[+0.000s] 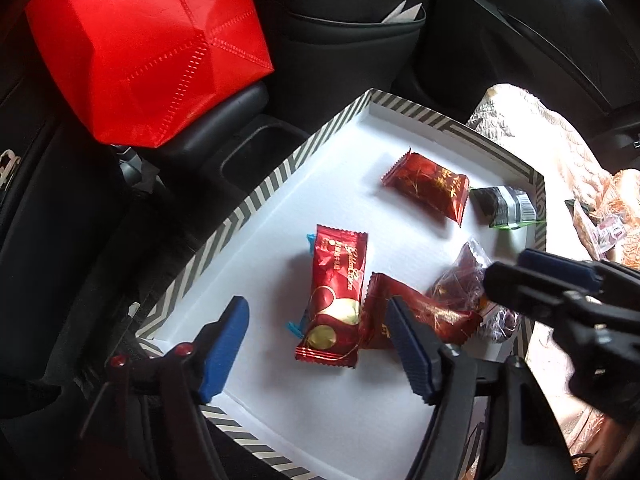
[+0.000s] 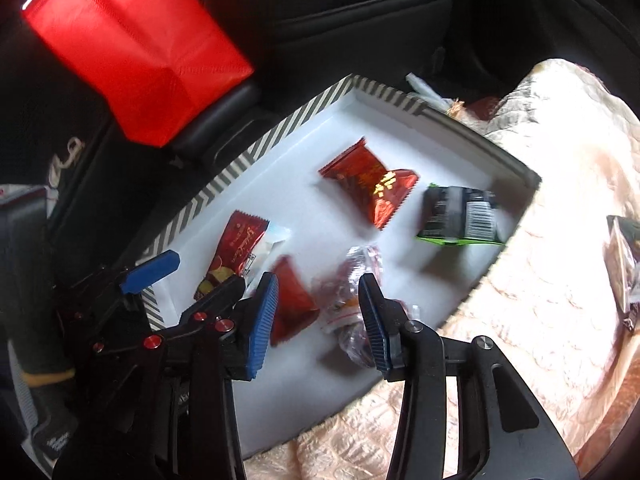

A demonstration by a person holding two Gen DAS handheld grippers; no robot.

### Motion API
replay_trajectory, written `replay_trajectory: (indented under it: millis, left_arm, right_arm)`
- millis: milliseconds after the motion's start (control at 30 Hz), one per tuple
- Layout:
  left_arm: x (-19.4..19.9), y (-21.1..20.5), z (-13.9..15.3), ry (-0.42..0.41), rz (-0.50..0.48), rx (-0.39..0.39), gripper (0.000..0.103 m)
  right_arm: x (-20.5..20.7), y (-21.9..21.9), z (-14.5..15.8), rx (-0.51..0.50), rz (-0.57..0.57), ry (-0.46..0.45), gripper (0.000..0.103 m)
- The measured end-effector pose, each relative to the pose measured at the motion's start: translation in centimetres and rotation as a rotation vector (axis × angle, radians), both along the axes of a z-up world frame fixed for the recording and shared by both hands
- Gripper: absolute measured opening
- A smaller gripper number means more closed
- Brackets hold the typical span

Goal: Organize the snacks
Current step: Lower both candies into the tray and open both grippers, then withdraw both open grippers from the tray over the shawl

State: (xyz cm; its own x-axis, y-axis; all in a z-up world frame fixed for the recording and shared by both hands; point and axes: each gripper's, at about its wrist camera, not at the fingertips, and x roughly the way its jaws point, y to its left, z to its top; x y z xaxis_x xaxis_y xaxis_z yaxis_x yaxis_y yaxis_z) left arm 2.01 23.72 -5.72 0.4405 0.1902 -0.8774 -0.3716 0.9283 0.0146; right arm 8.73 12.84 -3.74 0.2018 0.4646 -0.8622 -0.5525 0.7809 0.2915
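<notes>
A shallow white box with a striped rim point(image 1: 224, 224) point(image 2: 208, 188) holds several snacks. A long red packet with gold circles point(image 1: 332, 300) point(image 2: 236, 252) lies near the front, a red packet point(image 1: 416, 312) point(image 2: 292, 300) beside it. Another red packet point(image 1: 428, 188) point(image 2: 368, 184) and a black-green packet point(image 1: 504, 208) point(image 2: 460, 216) lie farther back. A clear bag of dark sweets point(image 1: 464, 280) point(image 2: 352, 292) lies at the right. My left gripper point(image 1: 316, 344) is open and empty above the long packet. My right gripper point(image 2: 318, 316) is open and empty, its fingers on either side of the clear bag.
A red fabric bag point(image 1: 140, 48) point(image 2: 132, 52) sits on the dark car console at the back left. A beige patterned cloth point(image 2: 540, 240) covers the seat under and right of the box. Another packet point(image 2: 624, 264) lies on the cloth at far right.
</notes>
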Motion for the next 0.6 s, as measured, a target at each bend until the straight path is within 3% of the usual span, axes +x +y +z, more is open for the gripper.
replay_trajectory:
  millis: [367,600]
  left_arm:
    - [-0.3,-1.2,1.6,-0.028,-0.017,0.038,0.083]
    - [-0.2,-2.8,2.6,-0.047,-0.059,0.039,0.085]
  right_arm:
    - [-1.1,-3.5,2.1,0.049,-0.034,-0.018,0.042]
    - [-2.0,-5.7,3.2,0.021,-0.063,-0.094,0.042]
